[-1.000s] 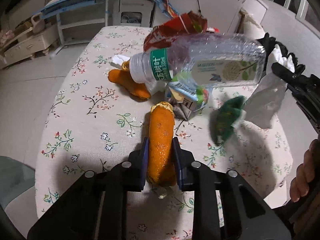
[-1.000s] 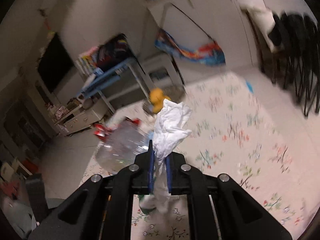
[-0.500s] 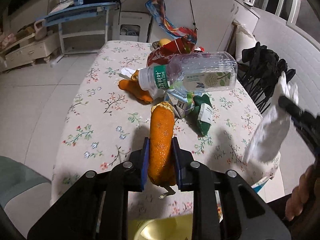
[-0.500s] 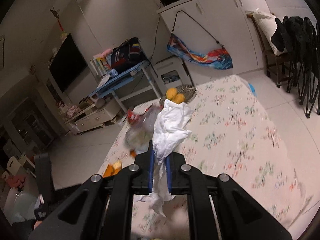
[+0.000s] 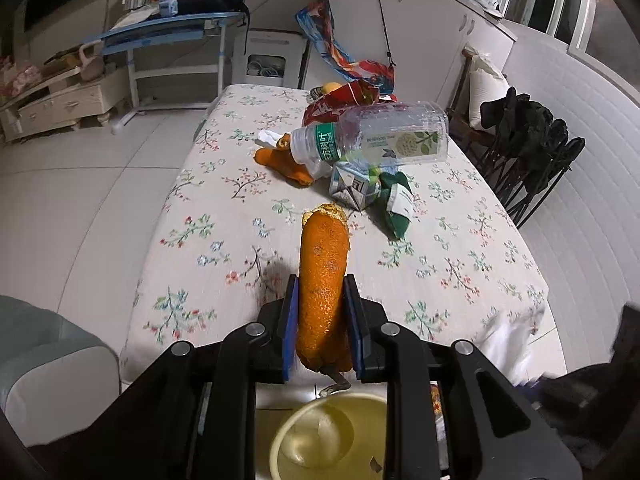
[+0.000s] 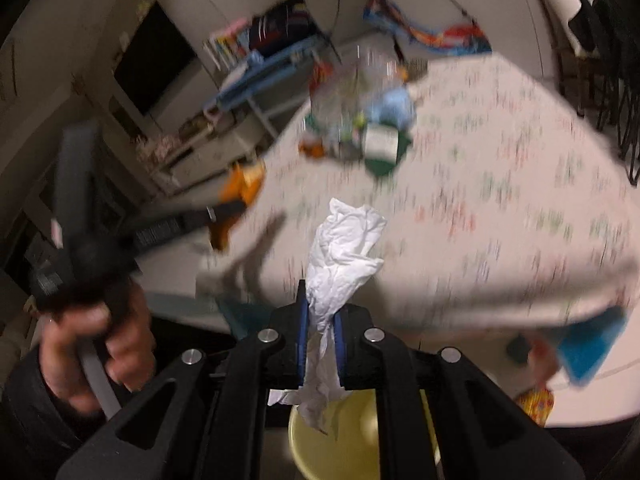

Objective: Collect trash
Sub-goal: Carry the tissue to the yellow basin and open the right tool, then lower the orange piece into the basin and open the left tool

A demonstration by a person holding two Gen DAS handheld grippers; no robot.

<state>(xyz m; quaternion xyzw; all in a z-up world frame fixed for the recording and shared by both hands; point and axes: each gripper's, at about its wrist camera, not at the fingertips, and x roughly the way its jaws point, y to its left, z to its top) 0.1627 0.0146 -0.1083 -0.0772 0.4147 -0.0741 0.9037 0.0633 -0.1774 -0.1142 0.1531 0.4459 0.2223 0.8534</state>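
My left gripper [image 5: 322, 304] is shut on a long piece of orange peel [image 5: 323, 264], held off the near edge of the floral table [image 5: 224, 216] and above a yellow bin [image 5: 320, 440]. My right gripper [image 6: 320, 308] is shut on a crumpled white tissue [image 6: 340, 252], also above the yellow bin [image 6: 352, 440]. On the table lie a clear plastic bottle [image 5: 372, 140], more orange peel [image 5: 284, 162], a crushed carton [image 5: 352, 188], a green wrapper [image 5: 396, 206] and a red snack bag [image 5: 340, 102].
A grey-green seat [image 5: 44, 356] is at the near left. Black folding chairs [image 5: 532, 148] stand right of the table. A blue desk [image 5: 172, 36] and white cabinets are behind. A blue item [image 6: 592, 348] lies low right by the table edge.
Both grippers have pulled back off the table's near edge with their loads. The yellow bin has come into view beneath both. The right view swung down and left.
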